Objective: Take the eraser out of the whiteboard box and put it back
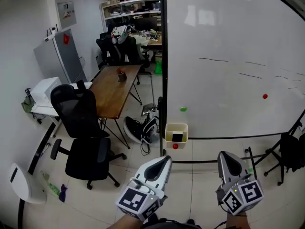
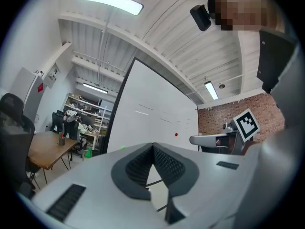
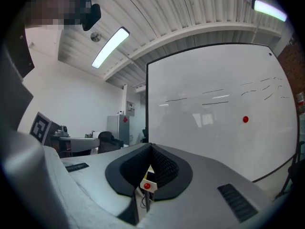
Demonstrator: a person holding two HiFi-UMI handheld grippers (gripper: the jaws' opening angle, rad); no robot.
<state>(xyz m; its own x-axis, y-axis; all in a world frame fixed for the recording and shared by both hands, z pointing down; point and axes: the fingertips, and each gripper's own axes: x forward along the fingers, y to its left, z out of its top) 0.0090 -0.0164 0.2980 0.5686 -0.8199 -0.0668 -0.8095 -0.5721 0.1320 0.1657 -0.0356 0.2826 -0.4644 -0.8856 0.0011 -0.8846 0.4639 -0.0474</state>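
The cream whiteboard box (image 1: pixel 168 129) hangs at the lower left corner of the whiteboard (image 1: pixel 228 37). A black eraser (image 1: pixel 177 137) lies inside it, and a red magnet (image 1: pixel 175 146) sits just under it. Both grippers are held low in the head view, well short of the box and pointing toward it. My left gripper (image 1: pixel 166 160) is shut with nothing in it, its pads meeting at the tip (image 2: pixel 153 146). My right gripper (image 1: pixel 227 155) is also shut and empty (image 3: pixel 151 147). Below its closed tips the box (image 3: pixel 148 176) shows small and far off.
A black office chair (image 1: pixel 83 128) and a wooden table (image 1: pixel 114 87) stand to the left. Dark shoes or bags (image 1: pixel 142 128) lie on the floor beside the board's post. The board's stand legs (image 1: pixel 259 156) and a black bag (image 1: pixel 290 151) are at the right.
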